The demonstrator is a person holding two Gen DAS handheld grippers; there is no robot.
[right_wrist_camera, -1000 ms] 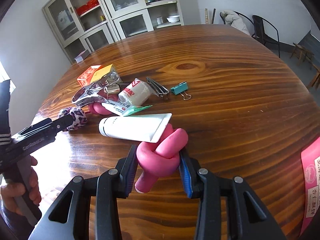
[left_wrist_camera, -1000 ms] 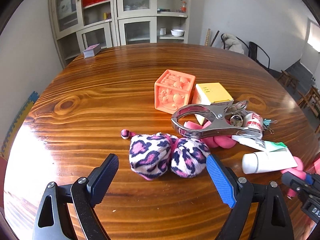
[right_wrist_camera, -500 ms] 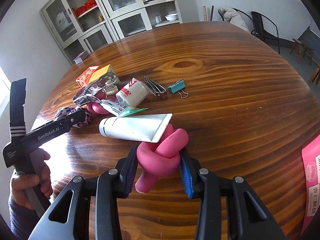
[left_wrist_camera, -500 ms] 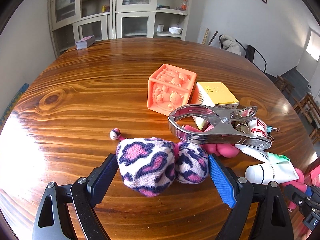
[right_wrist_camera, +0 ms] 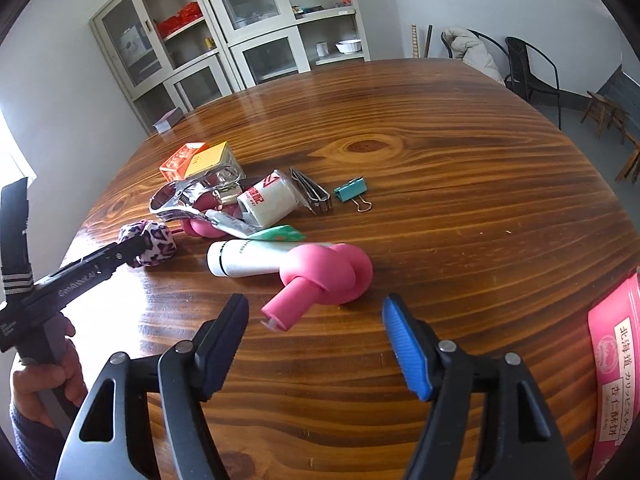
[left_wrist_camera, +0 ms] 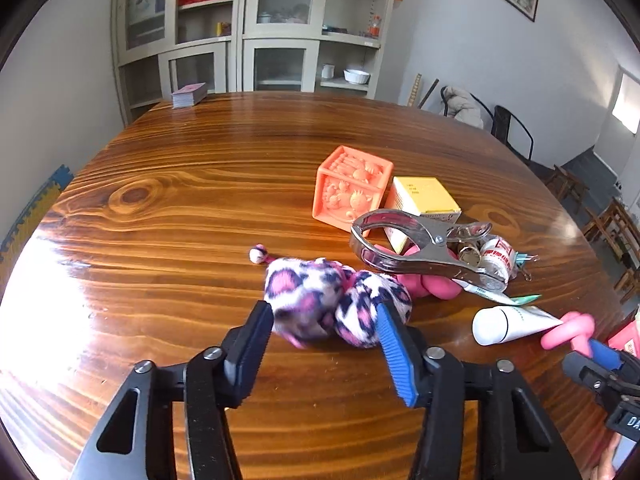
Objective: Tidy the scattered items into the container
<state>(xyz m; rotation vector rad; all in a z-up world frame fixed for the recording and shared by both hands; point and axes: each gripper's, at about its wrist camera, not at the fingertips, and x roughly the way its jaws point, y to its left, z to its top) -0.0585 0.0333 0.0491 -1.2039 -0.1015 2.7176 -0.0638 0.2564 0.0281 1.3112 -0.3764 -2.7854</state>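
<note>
Leopard-print plush [left_wrist_camera: 336,304] sitting on the wooden worktop [left_wrist_camera: 180,208], squeezed between the pads of the left tool [left_wrist_camera: 324,340], jaws closing in on it. Pink knotted foam [right_wrist_camera: 328,276] lying loose just ahead of the right tool [right_wrist_camera: 316,328], jaws opening, pads clear of it on both sides. White tube [right_wrist_camera: 244,258] touching the knot. Metal clamp [left_wrist_camera: 420,246], orange block [left_wrist_camera: 352,192], yellow box [left_wrist_camera: 424,198] piled behind. Pink tin [right_wrist_camera: 616,368] at far right edge.
</note>
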